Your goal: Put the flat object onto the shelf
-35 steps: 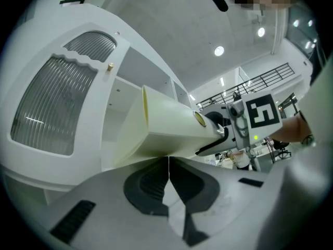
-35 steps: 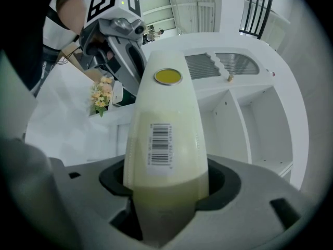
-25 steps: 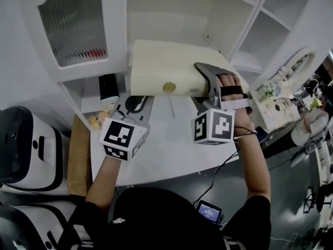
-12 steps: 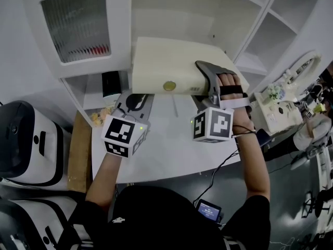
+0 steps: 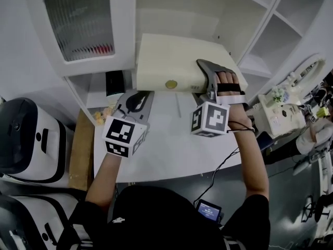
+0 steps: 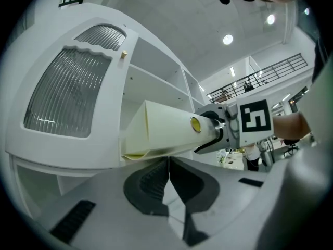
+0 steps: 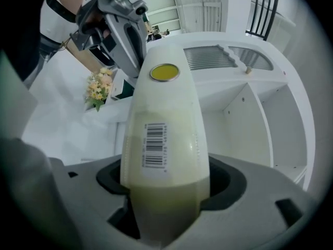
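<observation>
The flat cream object (image 5: 174, 61) lies in the white shelf's (image 5: 244, 20) middle compartment, its near edge with a yellow round button (image 5: 170, 84) sticking out over the table (image 5: 166, 139). My right gripper (image 5: 209, 85) straddles that edge at the right. Its jaws have just been opening. In the right gripper view the object (image 7: 164, 113) with its barcode label (image 7: 153, 145) fills the space between the jaws of the right gripper (image 7: 166, 189), with a dark slit at the left pad. My left gripper (image 5: 137, 99) is shut and empty below the object's left end; its view shows the left gripper (image 6: 168, 164) under the object (image 6: 166, 126).
A ribbed glass door (image 5: 83, 20) closes the shelf's left part. A dark item (image 5: 114, 82) and small flowers (image 5: 101, 117) sit in the low compartment. White machines (image 5: 23, 139) stand at the left, a cardboard panel (image 5: 79, 150) beside the table, cluttered furniture (image 5: 276, 105) at the right.
Both grippers have shifted slightly and sunk a little. The object stays in the compartment, between the right jaws. The left gripper remains shut beneath it.
</observation>
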`<state>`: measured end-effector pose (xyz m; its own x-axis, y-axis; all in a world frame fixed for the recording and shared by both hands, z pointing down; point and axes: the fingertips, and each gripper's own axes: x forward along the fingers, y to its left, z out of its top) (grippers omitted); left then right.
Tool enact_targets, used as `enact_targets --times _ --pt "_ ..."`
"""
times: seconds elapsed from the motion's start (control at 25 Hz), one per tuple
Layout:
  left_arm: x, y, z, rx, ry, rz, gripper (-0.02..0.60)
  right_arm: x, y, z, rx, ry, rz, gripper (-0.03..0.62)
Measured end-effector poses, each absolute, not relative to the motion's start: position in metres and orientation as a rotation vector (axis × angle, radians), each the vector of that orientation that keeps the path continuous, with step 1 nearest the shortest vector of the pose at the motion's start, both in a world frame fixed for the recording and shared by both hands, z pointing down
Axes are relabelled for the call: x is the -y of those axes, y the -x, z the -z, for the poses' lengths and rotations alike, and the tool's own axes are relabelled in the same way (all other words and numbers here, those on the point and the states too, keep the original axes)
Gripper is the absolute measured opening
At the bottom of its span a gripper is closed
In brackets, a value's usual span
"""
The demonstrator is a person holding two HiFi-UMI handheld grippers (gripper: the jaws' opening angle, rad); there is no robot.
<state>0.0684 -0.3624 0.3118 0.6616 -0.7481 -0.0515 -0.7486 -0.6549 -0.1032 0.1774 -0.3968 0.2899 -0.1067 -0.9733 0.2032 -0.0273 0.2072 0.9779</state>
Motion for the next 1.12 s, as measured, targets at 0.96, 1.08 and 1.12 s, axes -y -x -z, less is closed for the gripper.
enact_targets --times 0.96,1.08,1.12 --pt "0.376 -0.043 -0.331 -1.37 2.726 0.08 0.006 0.467 -0.189 -0.312 1.398 -1.01 1.021 0.383" --pt "0.377 -0.041 -0.334 -1.379 2.724 0.09 0.006 0.474 -0.188 -0.314 1.415 -1.01 0.996 0.388" --pt "0.378 -0.041 -0.335 -1.382 2.723 0.092 0.006 0.476 -0.188 -0.314 1.416 -1.009 0.99 0.388"
